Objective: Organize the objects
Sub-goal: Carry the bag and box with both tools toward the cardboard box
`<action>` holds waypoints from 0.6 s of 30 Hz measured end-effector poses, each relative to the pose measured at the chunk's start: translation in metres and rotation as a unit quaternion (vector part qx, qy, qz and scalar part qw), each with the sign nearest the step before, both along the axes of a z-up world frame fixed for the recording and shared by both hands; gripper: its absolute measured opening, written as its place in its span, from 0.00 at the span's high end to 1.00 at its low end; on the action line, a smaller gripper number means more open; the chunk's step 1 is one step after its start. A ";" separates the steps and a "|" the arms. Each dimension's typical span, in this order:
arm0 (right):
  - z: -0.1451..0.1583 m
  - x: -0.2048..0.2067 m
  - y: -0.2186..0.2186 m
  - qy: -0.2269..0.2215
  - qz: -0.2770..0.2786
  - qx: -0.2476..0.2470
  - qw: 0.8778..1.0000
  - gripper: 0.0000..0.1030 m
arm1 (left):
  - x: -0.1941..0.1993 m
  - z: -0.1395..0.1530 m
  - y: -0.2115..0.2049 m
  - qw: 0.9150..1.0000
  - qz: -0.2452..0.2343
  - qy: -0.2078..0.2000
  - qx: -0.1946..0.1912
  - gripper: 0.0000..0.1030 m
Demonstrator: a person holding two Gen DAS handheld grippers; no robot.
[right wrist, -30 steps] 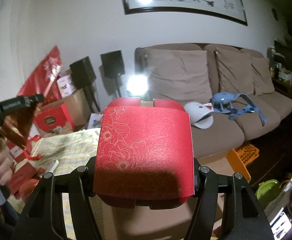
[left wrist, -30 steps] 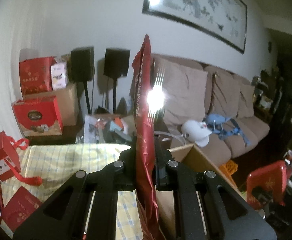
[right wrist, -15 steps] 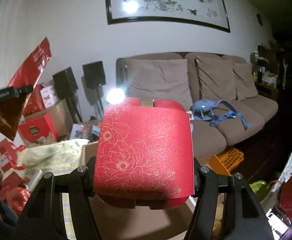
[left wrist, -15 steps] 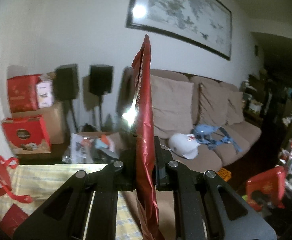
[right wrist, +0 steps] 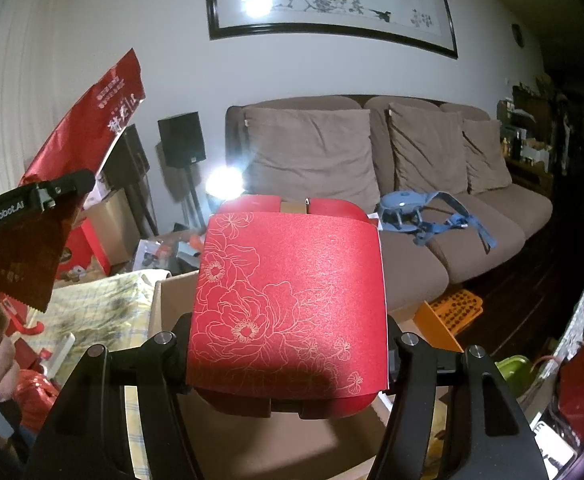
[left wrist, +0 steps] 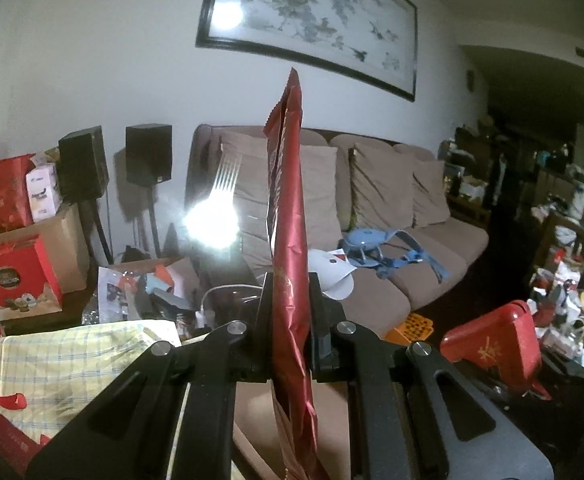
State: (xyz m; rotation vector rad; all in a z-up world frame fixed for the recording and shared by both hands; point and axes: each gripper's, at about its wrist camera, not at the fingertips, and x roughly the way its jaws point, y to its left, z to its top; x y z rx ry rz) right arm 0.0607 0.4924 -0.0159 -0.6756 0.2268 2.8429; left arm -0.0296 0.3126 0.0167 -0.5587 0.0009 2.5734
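A red foil packet (left wrist: 288, 240) stands edge-on in my left gripper (left wrist: 290, 308), which is shut on its lower part. In the right wrist view that left gripper (right wrist: 52, 192) is at the far left, with the packet (right wrist: 92, 120) rising above it and a hand below. My right gripper (right wrist: 288, 344) is shut on a red box with gold flower outlines (right wrist: 288, 292), and its fingers press the box's two sides. Both are held over an open cardboard box (right wrist: 172, 300). The red box (left wrist: 492, 344) also shows low on the right of the left wrist view.
A brown sofa (right wrist: 412, 260) with cushions and a blue harness (right wrist: 424, 216) lies ahead. A checked cloth (left wrist: 72, 360) covers the table at left, with red gift boxes (left wrist: 12, 276) and two black speakers (left wrist: 148, 152) behind it. An orange tray (right wrist: 452, 312) lies on the floor.
The left gripper has carried the packet sideways, and its view has swung from the checked cloth toward the sofa. The right gripper has barely moved. Both grips are unchanged.
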 end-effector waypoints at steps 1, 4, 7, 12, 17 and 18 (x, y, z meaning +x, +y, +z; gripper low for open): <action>-0.001 -0.001 0.001 -0.002 0.000 0.000 1.000 0.37 | 0.000 -0.001 0.001 1.000 -0.001 -0.002 -0.001 0.89; -0.002 -0.003 0.002 -0.007 -0.001 -0.001 1.000 0.37 | -0.002 -0.007 0.003 1.000 -0.006 -0.013 -0.003 0.89; -0.003 -0.005 0.004 -0.009 -0.002 -0.003 1.000 0.37 | -0.005 -0.012 0.006 1.000 -0.012 -0.025 -0.006 0.89; -0.006 -0.006 0.004 -0.015 -0.002 -0.004 1.000 0.37 | -0.012 -0.023 0.008 0.999 -0.006 -0.039 -0.013 0.89; -0.009 -0.007 0.005 -0.025 -0.001 -0.006 1.000 0.37 | -0.015 -0.030 0.006 0.998 -0.012 -0.055 -0.011 0.89; -0.010 -0.007 0.006 -0.028 -0.001 -0.007 1.000 0.37 | -0.016 -0.032 0.005 0.998 -0.019 -0.064 -0.008 0.89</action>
